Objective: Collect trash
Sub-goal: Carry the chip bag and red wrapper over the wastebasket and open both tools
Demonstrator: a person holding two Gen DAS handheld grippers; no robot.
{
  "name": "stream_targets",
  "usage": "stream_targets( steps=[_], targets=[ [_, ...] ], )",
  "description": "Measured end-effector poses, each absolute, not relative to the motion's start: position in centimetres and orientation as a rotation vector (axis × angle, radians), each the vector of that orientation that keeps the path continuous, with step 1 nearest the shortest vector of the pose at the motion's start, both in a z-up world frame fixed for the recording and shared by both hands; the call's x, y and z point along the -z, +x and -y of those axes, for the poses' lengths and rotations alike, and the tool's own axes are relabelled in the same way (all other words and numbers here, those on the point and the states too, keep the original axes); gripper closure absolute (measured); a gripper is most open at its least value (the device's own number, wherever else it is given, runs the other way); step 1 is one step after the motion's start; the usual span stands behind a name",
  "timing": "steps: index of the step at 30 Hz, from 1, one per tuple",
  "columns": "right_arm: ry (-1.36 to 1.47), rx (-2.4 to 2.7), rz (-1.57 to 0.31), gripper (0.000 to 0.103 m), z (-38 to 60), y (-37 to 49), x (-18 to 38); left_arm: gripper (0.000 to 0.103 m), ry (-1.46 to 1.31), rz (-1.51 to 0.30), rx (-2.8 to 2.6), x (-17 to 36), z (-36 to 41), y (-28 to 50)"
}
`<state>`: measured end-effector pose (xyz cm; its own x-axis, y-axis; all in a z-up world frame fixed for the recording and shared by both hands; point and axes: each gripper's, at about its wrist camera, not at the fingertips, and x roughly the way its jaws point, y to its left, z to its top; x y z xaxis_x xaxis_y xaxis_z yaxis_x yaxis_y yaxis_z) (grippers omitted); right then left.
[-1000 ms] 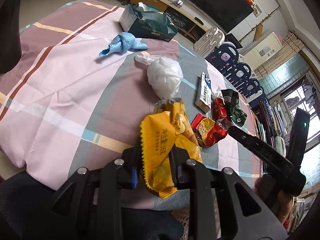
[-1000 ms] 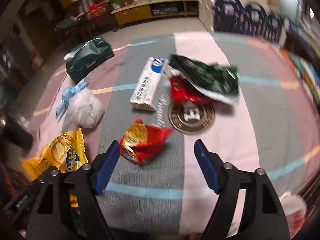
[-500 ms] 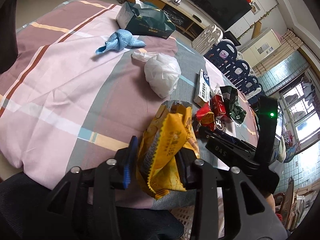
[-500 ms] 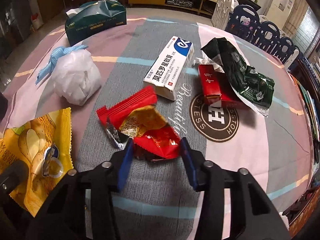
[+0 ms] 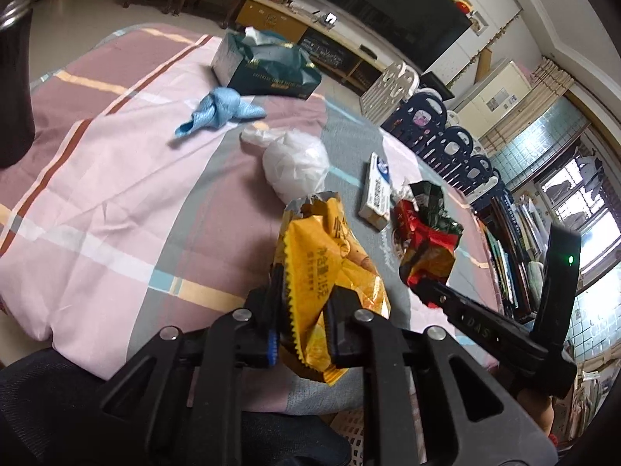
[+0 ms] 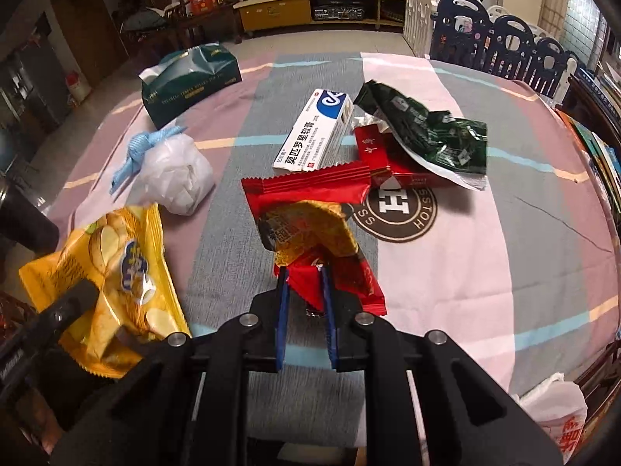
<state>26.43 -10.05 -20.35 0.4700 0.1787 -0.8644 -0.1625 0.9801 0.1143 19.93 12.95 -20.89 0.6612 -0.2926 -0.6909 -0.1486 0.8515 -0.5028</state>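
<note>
Pads of the left gripper (image 5: pixel 300 320) pinch the yellow chip bag (image 5: pixel 330 272) near the table's front edge, while the right gripper (image 6: pixel 304 303) is clamped on the red snack wrapper (image 6: pixel 310 209), apparently lifted off the striped tablecloth (image 6: pixel 465 256). Beyond lie a white knotted bag (image 6: pixel 176 174), ointment box (image 6: pixel 314 132), red pack (image 6: pixel 382 157) and green wrapper (image 6: pixel 431 132); farthest sits the tissue box (image 6: pixel 190 81).

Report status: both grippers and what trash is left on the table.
Left gripper shut on yellow chip bag. Right gripper shut on red wrapper. Green wrapper, red pack, white bag remain. Nothing blocking.
</note>
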Motion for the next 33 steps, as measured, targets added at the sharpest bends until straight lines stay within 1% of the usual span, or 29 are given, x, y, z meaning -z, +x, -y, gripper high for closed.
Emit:
stream_targets(
  steps=[6, 14, 21, 27, 33],
  targets=[
    [0.04, -0.205, -1.021, 0.086, 11.9, 24.0, 18.4, 0.087, -0.475, -0.804, 0.054, 18.8, -12.0, 19.1],
    [0.074, -0.226, -0.951, 0.086, 15.7, 20.1, 14.5, 0.088, -0.42, -0.755, 0.099, 15.6, -10.1, 16.7],
    [0.073, -0.2, -0.891, 0.086, 21.3, 15.2, 11.4, 0.088, -0.302, -0.738, 0.184, 12.3, -4.8, 13.9],
    [0.083, -0.139, -0.913, 0.086, 26.5, 11.5, 11.6, 0.088, -0.161, -0.712, 0.263, 9.8, 0.8, 11.4],
    [0.071, -0.126, -0.972, 0.086, 29.6, 8.4, 13.4, 0.088, -0.057, -0.713, 0.341, 9.2, 5.4, 9.3]
  ],
)
